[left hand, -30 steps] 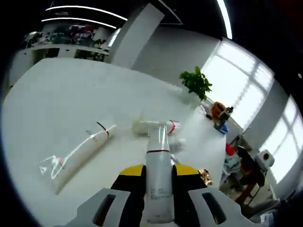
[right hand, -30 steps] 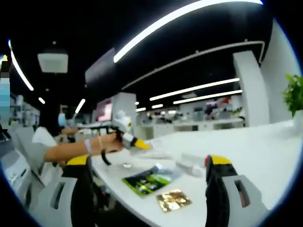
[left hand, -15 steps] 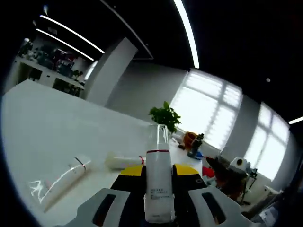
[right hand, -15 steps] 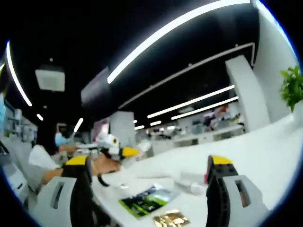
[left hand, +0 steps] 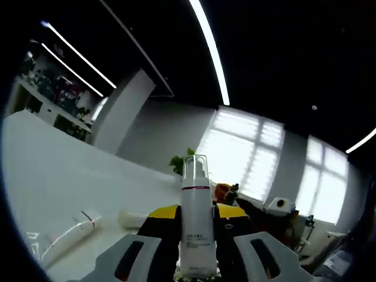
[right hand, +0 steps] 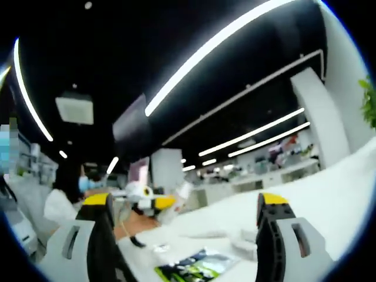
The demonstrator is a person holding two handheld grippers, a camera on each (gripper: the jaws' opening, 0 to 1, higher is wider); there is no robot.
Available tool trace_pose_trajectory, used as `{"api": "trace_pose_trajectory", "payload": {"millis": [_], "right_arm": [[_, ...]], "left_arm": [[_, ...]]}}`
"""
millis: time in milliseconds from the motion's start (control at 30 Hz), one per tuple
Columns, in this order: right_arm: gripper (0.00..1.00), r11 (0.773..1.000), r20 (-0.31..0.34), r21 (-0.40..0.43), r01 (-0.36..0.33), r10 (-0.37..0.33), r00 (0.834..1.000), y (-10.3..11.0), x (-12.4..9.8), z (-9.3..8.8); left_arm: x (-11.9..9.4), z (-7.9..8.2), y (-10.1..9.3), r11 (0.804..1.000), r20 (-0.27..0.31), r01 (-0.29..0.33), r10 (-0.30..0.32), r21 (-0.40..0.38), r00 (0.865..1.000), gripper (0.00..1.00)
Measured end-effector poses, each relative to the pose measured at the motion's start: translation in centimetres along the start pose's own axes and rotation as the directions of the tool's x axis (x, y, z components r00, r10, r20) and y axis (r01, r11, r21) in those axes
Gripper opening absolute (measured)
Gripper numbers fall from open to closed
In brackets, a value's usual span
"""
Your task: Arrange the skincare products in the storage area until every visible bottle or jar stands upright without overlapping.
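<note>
In the left gripper view, the left gripper (left hand: 197,258) has its jaws closed on a white pump bottle (left hand: 196,226) with a red band and a clear cap. The bottle stands along the middle of the frame, its base at the lower centre and its cap reaching up in front of the bright windows. The white worktop (left hand: 53,182) spreads across the lower left, with a wide bare stretch toward the left edge. A white tube (left hand: 69,234) lies flat at the lower left, and a second lying tube (left hand: 134,220) sits just left of the held bottle, apart from the first. A small green plant (left hand: 179,162) stands at the worktop's far edge, just left of the bottle's cap.

In the right gripper view, the right gripper (right hand: 182,235) has its jaws wide apart with nothing between them. The worktop's near edge runs across the lower middle, where a green packet (right hand: 194,269) lies at the bottom centre. The left gripper appears in a person's hand (right hand: 141,220) at the middle left.
</note>
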State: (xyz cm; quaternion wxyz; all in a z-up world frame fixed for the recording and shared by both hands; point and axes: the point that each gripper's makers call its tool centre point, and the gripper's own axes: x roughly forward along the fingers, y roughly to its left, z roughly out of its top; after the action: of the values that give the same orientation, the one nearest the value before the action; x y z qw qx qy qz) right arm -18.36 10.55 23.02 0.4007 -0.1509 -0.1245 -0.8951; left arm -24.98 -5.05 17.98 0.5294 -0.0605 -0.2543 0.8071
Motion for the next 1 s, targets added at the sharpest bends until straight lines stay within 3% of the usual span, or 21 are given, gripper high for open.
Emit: {"api": "trace_pose_trajectory", "payload": {"millis": [133, 300, 667, 1000], "right_arm": [[1.0, 0.999, -0.004, 0.011, -0.037, 0.037, 0.999, 0.3, 1.2, -0.1], [1.0, 0.996, -0.036, 0.021, -0.087, 0.088, 0.995, 0.6, 3.3, -1.6], [1.0, 0.988, -0.02, 0.117, -0.103, 0.106, 0.994, 0.1, 5.6, -2.7], [1.0, 0.971, 0.046, 0.193, -0.14, 0.133, 0.99, 0.3, 8.4, -2.4]], "left_arm": [[0.1, 0.4, -0.5, 0.999, 0.04, 0.045, -0.045, -0.001, 0.998, 0.21], [0.7, 0.1, -0.7, 0.996, 0.063, 0.094, -0.095, 0.01, 0.994, 0.21], [1.0, -1.1, -1.0, 0.99, 0.077, 0.139, -0.14, 0.009, 0.987, 0.21], [1.5, -2.0, -3.1, 0.962, 0.056, 0.27, -0.268, -0.033, 0.962, 0.21]]}}
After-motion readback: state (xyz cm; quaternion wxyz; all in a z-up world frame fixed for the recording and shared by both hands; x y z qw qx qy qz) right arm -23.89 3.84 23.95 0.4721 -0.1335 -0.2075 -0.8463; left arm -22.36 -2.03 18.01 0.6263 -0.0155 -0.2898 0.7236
